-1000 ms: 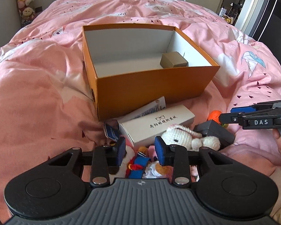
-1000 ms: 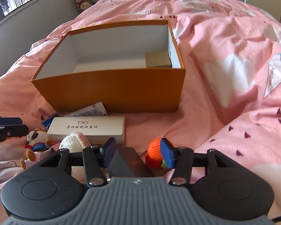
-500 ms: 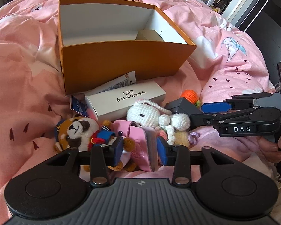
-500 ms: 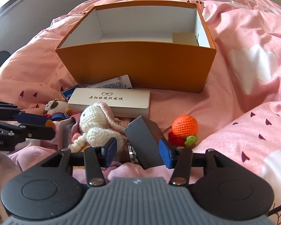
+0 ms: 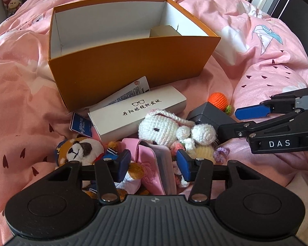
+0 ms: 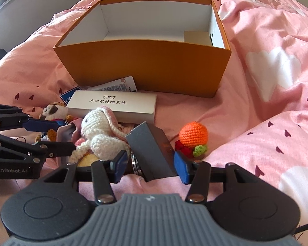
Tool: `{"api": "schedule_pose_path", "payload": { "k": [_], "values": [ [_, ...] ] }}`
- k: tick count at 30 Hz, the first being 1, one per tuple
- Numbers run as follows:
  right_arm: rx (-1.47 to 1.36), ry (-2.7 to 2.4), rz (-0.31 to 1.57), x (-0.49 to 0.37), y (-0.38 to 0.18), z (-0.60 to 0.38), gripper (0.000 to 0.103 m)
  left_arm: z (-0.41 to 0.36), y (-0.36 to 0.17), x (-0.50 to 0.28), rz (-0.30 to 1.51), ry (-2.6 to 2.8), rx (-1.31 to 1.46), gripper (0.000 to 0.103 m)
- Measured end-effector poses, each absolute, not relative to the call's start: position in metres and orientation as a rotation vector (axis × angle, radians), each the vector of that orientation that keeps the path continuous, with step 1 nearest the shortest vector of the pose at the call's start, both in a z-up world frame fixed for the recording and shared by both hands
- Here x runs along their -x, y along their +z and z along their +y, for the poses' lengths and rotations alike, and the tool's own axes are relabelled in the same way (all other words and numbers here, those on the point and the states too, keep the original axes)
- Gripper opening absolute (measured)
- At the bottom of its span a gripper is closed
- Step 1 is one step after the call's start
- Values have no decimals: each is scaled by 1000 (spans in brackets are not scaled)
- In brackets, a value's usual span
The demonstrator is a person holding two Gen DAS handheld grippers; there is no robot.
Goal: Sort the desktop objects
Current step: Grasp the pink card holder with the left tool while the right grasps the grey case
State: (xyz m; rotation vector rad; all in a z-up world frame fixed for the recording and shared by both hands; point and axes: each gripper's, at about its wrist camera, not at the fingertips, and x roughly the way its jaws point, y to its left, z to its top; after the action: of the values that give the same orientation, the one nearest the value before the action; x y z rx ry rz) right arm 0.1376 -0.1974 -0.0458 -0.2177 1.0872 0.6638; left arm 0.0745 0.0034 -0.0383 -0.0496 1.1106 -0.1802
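A heap of small things lies on the pink duvet in front of an orange box (image 5: 133, 65). My left gripper (image 5: 154, 166) points down into the heap. Its jaws are closing, and a pink case (image 5: 147, 164) stands between the pads without being visibly pressed. A brown plush toy (image 5: 82, 149) lies to its left and a white crochet bunny (image 5: 160, 127) just beyond. My right gripper (image 6: 148, 165) is open astride a tilted dark grey box (image 6: 152, 147). An orange crochet ball (image 6: 193, 132) sits to the right of that box.
A small beige box (image 6: 197, 38) sits in the orange box's right corner. A white glasses carton (image 5: 137, 112), a printed packet (image 5: 129, 92) and a blue card (image 5: 81, 124) lie against its front wall. Folds of pink duvet (image 6: 277, 82) rise to the right.
My left gripper has dropped toward the heap and its jaws now stand wider, with the pink case between them. The right gripper has closed in on the dark grey box.
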Motion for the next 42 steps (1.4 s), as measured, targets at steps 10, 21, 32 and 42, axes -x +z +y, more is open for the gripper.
{"api": "schedule_pose_path", "payload": {
  "k": [10,21,32,42],
  "values": [
    [210,672,1093,-142,-50,-198,54,5,-37,-77,1181,-165,73,40],
    [257,687,1122,-147,-65,-193,54,-7,-47,-94,1230,-90,78,48],
    [248,705,1109,-158,-67,-194,54,16,-38,-78,1275,-70,143,37],
    [247,714,1109,-159,-71,-193,54,-8,-51,-94,1284,-87,85,32]
  ]
}}
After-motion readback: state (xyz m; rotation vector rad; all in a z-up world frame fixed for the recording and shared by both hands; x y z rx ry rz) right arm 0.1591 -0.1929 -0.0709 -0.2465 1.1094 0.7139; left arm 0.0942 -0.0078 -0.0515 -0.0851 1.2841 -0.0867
